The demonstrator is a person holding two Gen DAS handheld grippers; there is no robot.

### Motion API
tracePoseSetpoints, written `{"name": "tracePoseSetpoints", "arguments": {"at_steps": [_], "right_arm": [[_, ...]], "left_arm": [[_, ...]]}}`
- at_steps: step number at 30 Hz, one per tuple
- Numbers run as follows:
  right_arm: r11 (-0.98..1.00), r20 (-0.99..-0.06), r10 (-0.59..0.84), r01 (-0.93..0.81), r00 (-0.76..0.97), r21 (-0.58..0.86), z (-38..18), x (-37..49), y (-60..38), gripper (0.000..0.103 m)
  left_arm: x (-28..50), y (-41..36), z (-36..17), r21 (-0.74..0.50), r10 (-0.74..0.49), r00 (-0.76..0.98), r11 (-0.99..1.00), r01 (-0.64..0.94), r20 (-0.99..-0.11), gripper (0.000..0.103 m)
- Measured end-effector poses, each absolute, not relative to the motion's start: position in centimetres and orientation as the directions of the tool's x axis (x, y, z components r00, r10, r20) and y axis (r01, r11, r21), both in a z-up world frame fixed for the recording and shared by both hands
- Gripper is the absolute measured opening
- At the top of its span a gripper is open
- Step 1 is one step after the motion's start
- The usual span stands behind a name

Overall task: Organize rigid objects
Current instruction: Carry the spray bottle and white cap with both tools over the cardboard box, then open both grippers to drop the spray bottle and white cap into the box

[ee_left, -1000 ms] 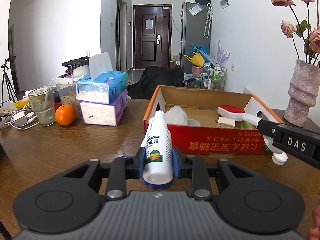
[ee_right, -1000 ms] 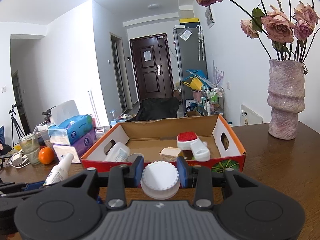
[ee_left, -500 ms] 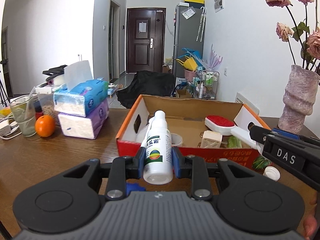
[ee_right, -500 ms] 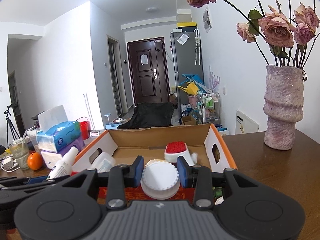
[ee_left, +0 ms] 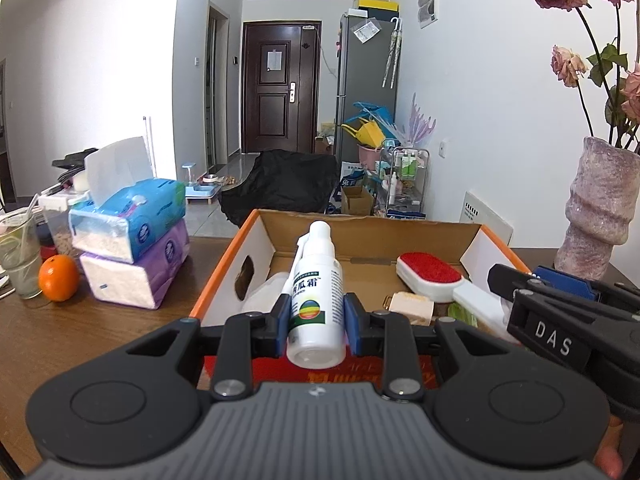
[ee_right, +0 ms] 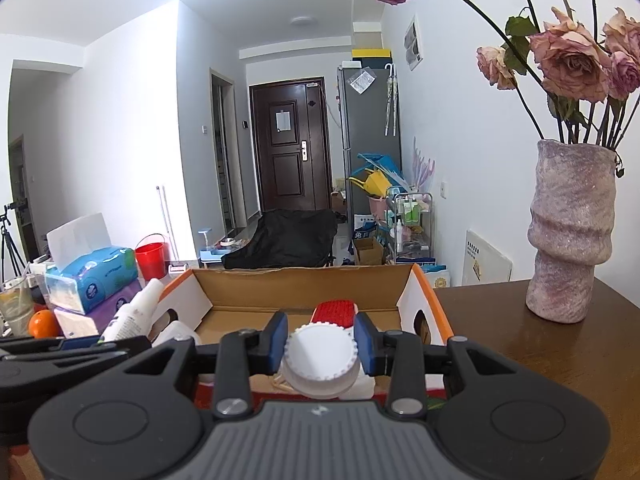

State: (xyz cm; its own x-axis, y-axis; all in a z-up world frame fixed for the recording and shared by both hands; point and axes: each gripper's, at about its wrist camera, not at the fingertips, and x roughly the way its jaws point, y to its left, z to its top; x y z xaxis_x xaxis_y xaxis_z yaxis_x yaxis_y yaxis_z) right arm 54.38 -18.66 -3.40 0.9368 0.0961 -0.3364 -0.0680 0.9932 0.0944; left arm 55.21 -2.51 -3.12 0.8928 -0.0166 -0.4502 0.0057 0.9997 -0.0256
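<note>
Dark wooden table point(ee_left: 52, 332) in a white-walled flat carries an open cardboard box point(ee_left: 368, 232) with orange rims, seen from two hand-held grippers. At its near wall, the left gripper point(ee_left: 317, 317) is clamped on a white spray bottle point(ee_left: 316, 292), nozzle pointing over the box interior. Beside it, the right gripper point(ee_right: 321, 343) pinches a white ridged cap point(ee_right: 321, 354) above the box's front edge. Inside lie a red-topped brush point(ee_left: 430, 274) and a tan block point(ee_left: 412, 305). Stacked tissue packs point(ee_left: 132, 240), an orange point(ee_left: 59, 283) and a vase of dried roses point(ee_right: 570, 232) flank the box
</note>
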Motion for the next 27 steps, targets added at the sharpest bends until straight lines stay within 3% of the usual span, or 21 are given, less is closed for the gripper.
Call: {"name": "tracePoseSetpoints", "arguments": {"at_steps": [27], "right_arm": [[0.995, -0.352, 0.072, -0.042, 0.933, 0.092, -3.4, 61.4, -19.6, 0.035]], "left_arm": [[63.9, -3.8, -3.6, -0.021, -0.006, 0.885, 1.000, -0.004, -0.465, 0.028]]}}
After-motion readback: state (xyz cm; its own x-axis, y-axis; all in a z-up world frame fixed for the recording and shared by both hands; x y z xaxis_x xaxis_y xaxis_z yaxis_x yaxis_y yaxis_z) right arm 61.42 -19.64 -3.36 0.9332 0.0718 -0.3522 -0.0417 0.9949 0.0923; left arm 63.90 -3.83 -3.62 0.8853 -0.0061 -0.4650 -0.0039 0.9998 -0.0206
